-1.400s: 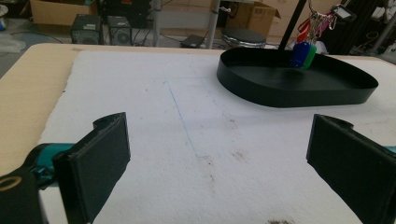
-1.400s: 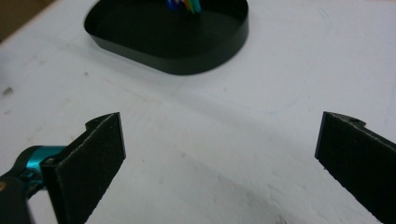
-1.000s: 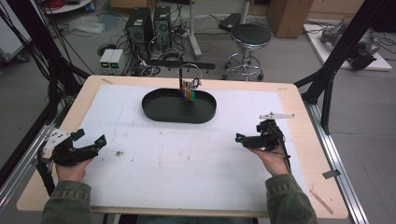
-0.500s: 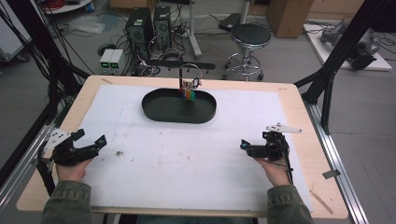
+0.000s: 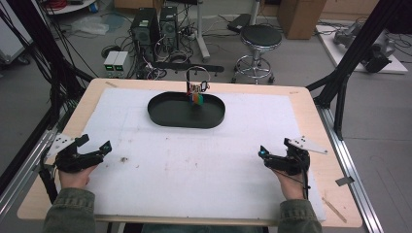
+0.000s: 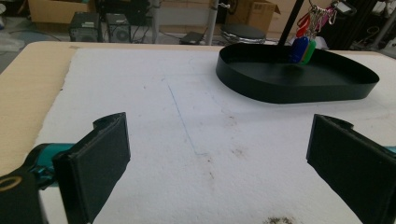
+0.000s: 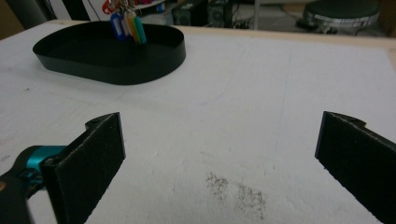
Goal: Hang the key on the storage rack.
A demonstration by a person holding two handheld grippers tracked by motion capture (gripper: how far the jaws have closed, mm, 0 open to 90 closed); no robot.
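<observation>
A black oval tray (image 5: 165, 115) (image 6: 280, 88) (image 7: 116, 65) lies at the far middle of the white mat. A small stand (image 5: 197, 80) rises at its back edge, and a bunch of coloured key tags (image 5: 197, 97) (image 6: 302, 49) (image 7: 127, 24) hangs from it over the tray. My left gripper (image 5: 92, 150) (image 6: 217, 163) rests low at the near left, open, with nothing between its jaws. At the near right my right gripper (image 5: 265, 154) (image 7: 219, 158) is also open and holds nothing. Both point toward the middle of the mat.
The white mat (image 5: 194, 160) covers most of the wooden table (image 5: 335, 145); it carries faint dirt smudges (image 7: 233, 191). Black frame posts (image 5: 354, 53) stand at the table's sides. A stool (image 5: 260, 39) and computer cases (image 5: 155, 24) stand on the floor beyond the far edge.
My right gripper has moved back toward the near right edge and lower onto the mat. The left gripper has stayed where it was.
</observation>
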